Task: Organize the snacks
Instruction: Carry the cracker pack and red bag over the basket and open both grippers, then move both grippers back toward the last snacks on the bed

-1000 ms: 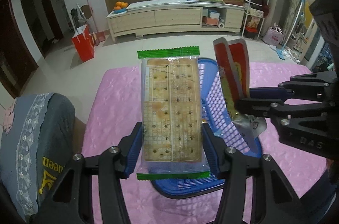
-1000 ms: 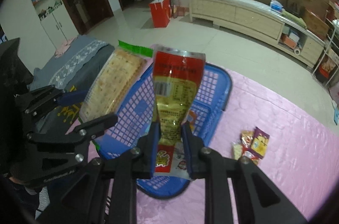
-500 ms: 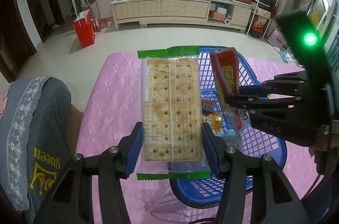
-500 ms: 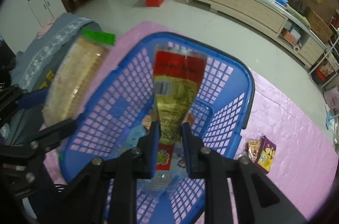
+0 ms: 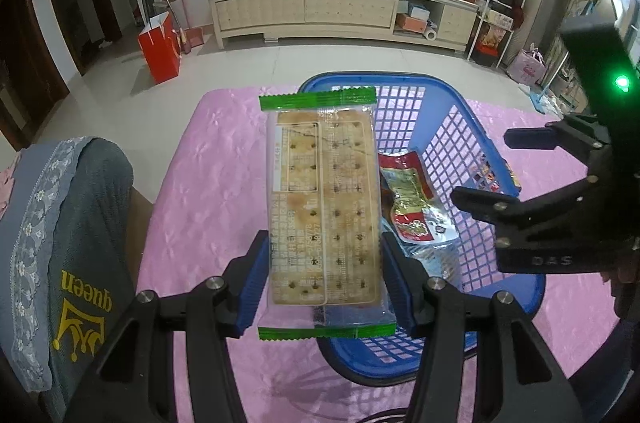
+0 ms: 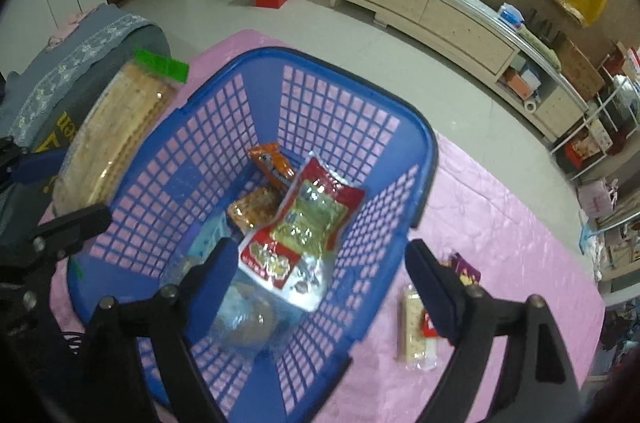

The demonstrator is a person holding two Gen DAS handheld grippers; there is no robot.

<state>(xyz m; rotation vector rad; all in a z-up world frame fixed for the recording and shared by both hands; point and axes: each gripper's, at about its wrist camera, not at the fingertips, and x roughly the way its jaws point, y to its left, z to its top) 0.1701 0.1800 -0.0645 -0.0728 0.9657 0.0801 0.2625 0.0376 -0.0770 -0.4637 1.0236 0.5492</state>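
My left gripper is shut on a long clear pack of crackers with green ends, held over the left rim of the blue basket. My right gripper hovers above the basket. Its jaws are opening wide, and nothing is pressed between the pads. A red and gold snack packet lies loose inside the basket below them, on top of orange packets and a clear wrapper. The left wrist view also shows this packet and the right gripper.
The basket stands on a pink tablecloth. Loose snacks and a purple packet lie on the cloth right of the basket. A chair with a grey cover stands at the table's left edge.
The right gripper sank over the basket, spread its jaws and let go of the red and gold packet, which now lies in the basket. The left gripper still holds the crackers.
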